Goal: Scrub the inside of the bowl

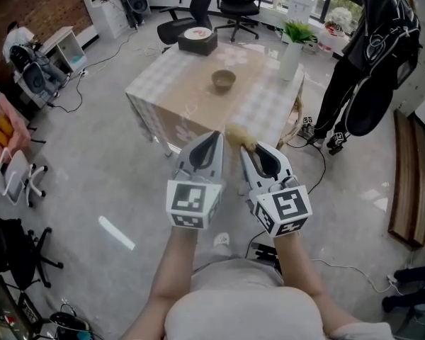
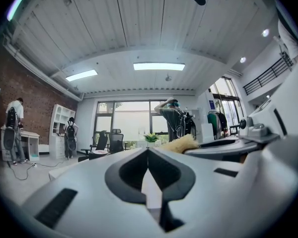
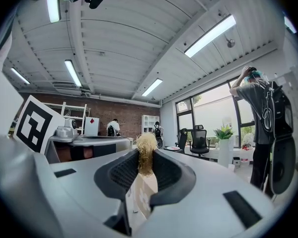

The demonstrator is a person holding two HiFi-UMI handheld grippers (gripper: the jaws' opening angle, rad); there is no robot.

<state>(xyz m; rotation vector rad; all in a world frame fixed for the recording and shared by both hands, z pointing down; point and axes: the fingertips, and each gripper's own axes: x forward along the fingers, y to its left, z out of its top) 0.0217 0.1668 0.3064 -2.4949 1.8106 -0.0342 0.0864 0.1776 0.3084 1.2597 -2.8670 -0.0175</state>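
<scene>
Yellow fibrous scrubber [image 3: 145, 152] is pinched in my right gripper [image 1: 245, 150]; left gripper [image 2: 148, 158] is shut on nothing. Bowl [image 1: 224, 80] sits on the table [image 1: 150, 94], well ahead. Risks: the narrow pinch may let the scrubber slip under pressure, and the unheld bowl may skid. Only the head view shows the bowl; the right gripper view shows the grip.

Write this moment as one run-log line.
left hand-held gripper: shut, empty | right hand-held gripper: shut on yellow fibrous scrubber | brown round bowl: untouched, on checked-cloth table

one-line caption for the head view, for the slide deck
Head view: right gripper clamps a tan scrubber, left gripper shut and empty; bowl sits on the table ahead.
</scene>
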